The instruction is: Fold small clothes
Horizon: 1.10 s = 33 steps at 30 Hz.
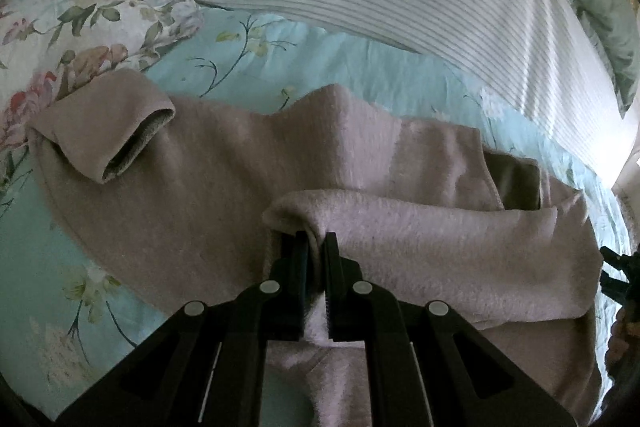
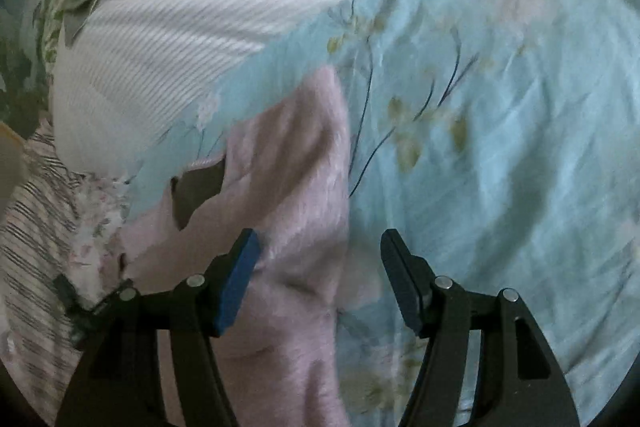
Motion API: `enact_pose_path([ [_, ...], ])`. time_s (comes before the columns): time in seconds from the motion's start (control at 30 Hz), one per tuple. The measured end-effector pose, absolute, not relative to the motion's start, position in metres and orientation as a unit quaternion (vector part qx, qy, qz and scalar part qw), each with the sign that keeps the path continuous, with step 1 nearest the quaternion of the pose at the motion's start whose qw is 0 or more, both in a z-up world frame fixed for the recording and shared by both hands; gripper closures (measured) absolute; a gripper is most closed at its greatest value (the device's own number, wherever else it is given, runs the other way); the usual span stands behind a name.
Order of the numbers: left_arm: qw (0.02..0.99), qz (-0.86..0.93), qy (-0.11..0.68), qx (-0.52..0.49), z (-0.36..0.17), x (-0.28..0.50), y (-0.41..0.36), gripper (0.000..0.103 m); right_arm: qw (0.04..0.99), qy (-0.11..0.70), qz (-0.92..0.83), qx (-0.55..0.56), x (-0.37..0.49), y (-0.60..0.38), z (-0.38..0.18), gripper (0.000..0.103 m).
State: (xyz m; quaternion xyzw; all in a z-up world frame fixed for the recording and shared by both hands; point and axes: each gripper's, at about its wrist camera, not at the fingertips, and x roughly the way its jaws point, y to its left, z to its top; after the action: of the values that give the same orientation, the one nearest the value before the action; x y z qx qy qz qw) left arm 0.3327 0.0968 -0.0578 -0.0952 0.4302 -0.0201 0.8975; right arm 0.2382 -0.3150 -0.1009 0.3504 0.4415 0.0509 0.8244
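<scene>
Left hand-held gripper [image 1: 316,241] pinches a pink fleece sweater's [image 1: 208,187] folded edge on the bed [image 1: 352,67].
Right hand-held gripper [image 2: 320,251] hangs wide, empty. One sleeve [image 1: 104,135] lies folded in; the fold seems roughly half done.

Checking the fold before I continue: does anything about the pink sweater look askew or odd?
The sweater lies crooked on the bedsheet: its far sleeve is flopped over the body at an angle. The left gripper pinches a folded edge; the right gripper is open.
</scene>
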Motion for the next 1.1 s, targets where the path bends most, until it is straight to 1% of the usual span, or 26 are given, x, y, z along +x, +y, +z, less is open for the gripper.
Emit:
enact_pose_path([
  [0.07,0.898,-0.02,0.431,-0.09,-0.057,0.333,0.095,0.098,0.825,0.435,0.07,0.353,0.229,-0.309,-0.101,0.037],
  [0.17,0.898,-0.022,0.431,-0.082,-0.057,0.332,0.093,0.098,0.83,0.445,0.099,0.322,0.214,-0.297,-0.104,0.037],
  [0.27,0.898,-0.024,0.432,-0.078,-0.056,0.331,0.091,0.098,0.84,0.483,0.096,0.227,0.205,-0.276,-0.107,0.037],
  [0.33,0.898,-0.024,0.432,-0.077,-0.055,0.33,0.089,0.098,0.846,0.494,0.092,0.179,0.206,-0.265,-0.107,0.038],
  [0.4,0.898,-0.025,0.432,-0.076,-0.054,0.329,0.087,0.098,0.854,0.493,0.075,0.148,0.211,-0.258,-0.104,0.039],
  [0.43,0.898,-0.026,0.433,-0.075,-0.054,0.328,0.085,0.098,0.856,0.49,0.066,0.153,0.216,-0.258,-0.105,0.041],
  [0.47,0.898,-0.026,0.433,-0.073,-0.053,0.328,0.083,0.098,0.855,0.487,0.066,0.168,0.22,-0.26,-0.106,0.052],
  [0.5,0.898,-0.026,0.433,-0.071,-0.053,0.327,0.081,0.098,0.852,0.482,0.074,0.191,0.224,-0.264,-0.108,0.072],
  [0.53,0.898,-0.027,0.434,-0.071,-0.052,0.327,0.08,0.098,0.846,0.48,0.083,0.215,0.227,-0.268,-0.111,0.075],
  [0.6,0.898,-0.032,0.432,-0.07,-0.05,0.325,0.076,0.098,0.845,0.48,0.076,0.223,0.225,-0.272,-0.111,0.087],
  [0.67,0.899,-0.039,0.43,-0.072,-0.048,0.323,0.073,0.098,0.857,0.468,0.061,0.205,0.211,-0.272,-0.099,0.09],
  [0.8,0.897,-0.07,0.432,-0.061,-0.052,0.317,0.052,0.098,0.879,0.452,-0.013,0.15,0.172,-0.283,-0.062,0.09],
  [0.83,0.897,-0.069,0.433,-0.052,-0.054,0.316,0.046,0.098,0.87,0.468,-0.017,0.153,0.168,-0.288,-0.064,0.089],
  [0.87,0.896,-0.068,0.436,-0.043,-0.058,0.315,0.04,0.098,0.857,0.493,-0.019,0.147,0.167,-0.289,-0.071,0.086],
  [0.9,0.895,-0.068,0.438,-0.039,-0.06,0.314,0.037,0.098,0.849,0.511,-0.028,0.134,0.166,-0.288,-0.078,0.079],
  [0.93,0.894,-0.069,0.441,-0.037,-0.063,0.313,0.036,0.098,0.843,0.523,-0.039,0.124,0.165,-0.288,-0.083,0.077],
  [0.97,0.893,-0.071,0.443,-0.037,-0.065,0.311,0.036,0.098,0.836,0.533,-0.049,0.121,0.163,-0.292,-0.086,0.072],
  [1.0,0.893,-0.072,0.443,-0.037,-0.066,0.31,0.038,0.098,0.834,0.532,-0.055,0.135,0.159,-0.299,-0.084,0.067],
  [1.03,0.893,-0.073,0.443,-0.038,-0.066,0.309,0.039,0.098,0.839,0.517,-0.053,0.16,0.154,-0.307,-0.078,0.066],
  [1.07,0.892,-0.074,0.444,-0.041,-0.066,0.31,0.041,0.098,0.848,0.493,-0.042,0.189,0.152,-0.315,-0.068,0.062],
  [1.1,0.891,-0.076,0.445,-0.046,-0.066,0.31,0.044,0.098,0.854,0.477,-0.033,0.207,0.153,-0.32,-0.062,0.054],
])
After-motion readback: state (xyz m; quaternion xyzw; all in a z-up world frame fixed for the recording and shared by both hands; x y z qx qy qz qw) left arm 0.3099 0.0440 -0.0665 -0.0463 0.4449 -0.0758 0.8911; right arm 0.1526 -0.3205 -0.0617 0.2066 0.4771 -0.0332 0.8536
